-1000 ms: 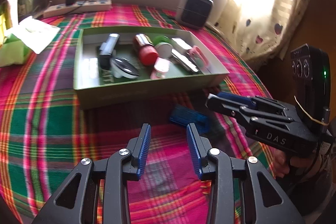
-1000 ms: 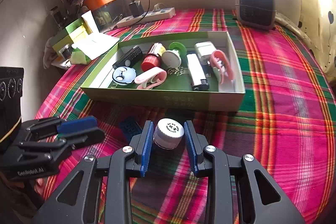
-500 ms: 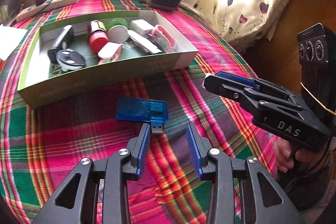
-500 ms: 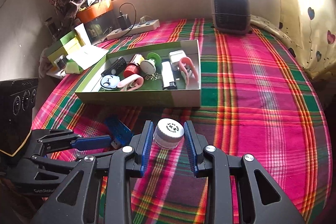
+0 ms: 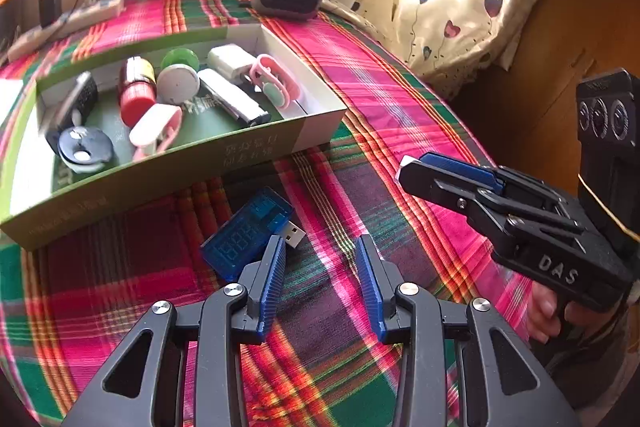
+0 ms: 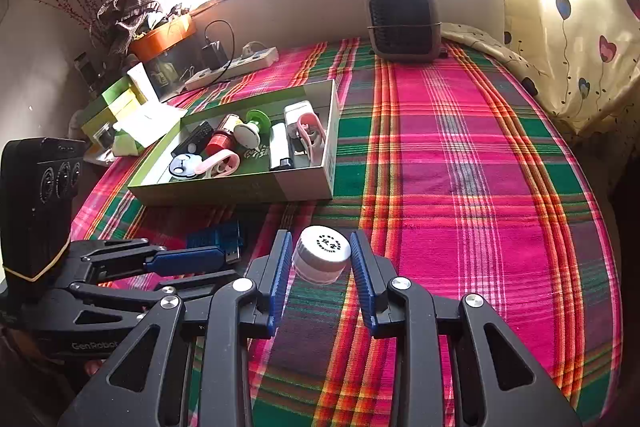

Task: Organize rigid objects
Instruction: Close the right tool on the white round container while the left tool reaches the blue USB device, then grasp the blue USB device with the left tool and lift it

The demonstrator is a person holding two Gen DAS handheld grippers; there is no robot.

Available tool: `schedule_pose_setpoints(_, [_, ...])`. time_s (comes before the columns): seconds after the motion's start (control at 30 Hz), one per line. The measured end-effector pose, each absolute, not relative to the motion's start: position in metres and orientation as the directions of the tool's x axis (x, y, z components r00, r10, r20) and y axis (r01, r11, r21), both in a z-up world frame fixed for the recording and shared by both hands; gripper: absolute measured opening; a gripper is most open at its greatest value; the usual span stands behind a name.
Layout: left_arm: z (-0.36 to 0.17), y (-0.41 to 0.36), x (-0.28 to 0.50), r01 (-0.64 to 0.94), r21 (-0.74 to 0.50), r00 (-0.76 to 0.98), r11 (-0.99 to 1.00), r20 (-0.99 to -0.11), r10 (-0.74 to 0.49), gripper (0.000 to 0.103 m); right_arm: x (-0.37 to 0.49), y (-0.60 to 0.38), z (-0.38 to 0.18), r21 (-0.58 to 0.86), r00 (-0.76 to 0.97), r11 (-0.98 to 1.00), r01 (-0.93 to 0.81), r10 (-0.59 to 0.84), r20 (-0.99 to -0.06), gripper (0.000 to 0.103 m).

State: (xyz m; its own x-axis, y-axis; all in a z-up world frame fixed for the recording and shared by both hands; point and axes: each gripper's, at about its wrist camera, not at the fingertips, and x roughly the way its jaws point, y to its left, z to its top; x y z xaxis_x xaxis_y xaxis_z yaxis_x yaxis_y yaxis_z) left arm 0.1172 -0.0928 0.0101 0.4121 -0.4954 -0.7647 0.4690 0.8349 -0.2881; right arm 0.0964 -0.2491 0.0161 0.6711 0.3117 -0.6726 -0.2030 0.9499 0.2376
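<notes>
A green cardboard box point(image 5: 160, 179) holds several small objects: a red canister, white discs, a lighter and pink clips. It also shows in the right wrist view point(image 6: 240, 187). A blue USB meter point(image 5: 248, 231) lies on the plaid cloth just in front of the box, touching my left finger tip; it shows too in the right wrist view point(image 6: 214, 237). My left gripper point(image 5: 320, 247) is open and empty beside it. My right gripper point(image 6: 322, 247) is shut on a small white-capped jar point(image 6: 322, 255), held above the cloth.
A grey heater point(image 6: 402, 21) stands at the back of the table. A power strip point(image 6: 232, 65) with a charger lies at the back left, beside green boxes and papers point(image 6: 124, 107). A curtain point(image 6: 580, 47) hangs at the right edge.
My left gripper has swung right and closer to the USB meter, which now lies at its left fingertip. My right gripper has drawn back from the box with the jar.
</notes>
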Motion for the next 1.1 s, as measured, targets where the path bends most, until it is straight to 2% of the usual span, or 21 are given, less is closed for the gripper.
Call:
schedule_pose_setpoints(0.23, [0.025,-0.074,0.118,0.435,-0.166,0.525,0.885,-0.751,-0.399,0.035,0.098,-0.247,0.014,0.245,0.665,0.946,-0.215,0.325,-0.672,0.031])
schedule_pose_setpoints(0.4, [0.016,-0.067,0.129,0.419,-0.148,0.519,0.896,-0.771,-0.370,0.035,0.098,-0.247,0.013,0.246,0.663,0.945,-0.217,0.327,-0.673,0.031])
schedule_pose_setpoints(0.57, [0.008,-0.070,0.133,0.454,-0.159,0.484,0.877,-0.782,-0.392,0.035,0.099,-0.248,0.013,0.250,0.663,0.945,-0.213,0.328,-0.673,0.031])
schedule_pose_setpoints(1.1, [0.002,-0.089,0.134,0.484,-0.053,0.509,0.874,-0.795,-0.330,0.035,0.104,-0.249,0.009,0.258,0.652,0.941,-0.218,0.337,-0.680,0.031])
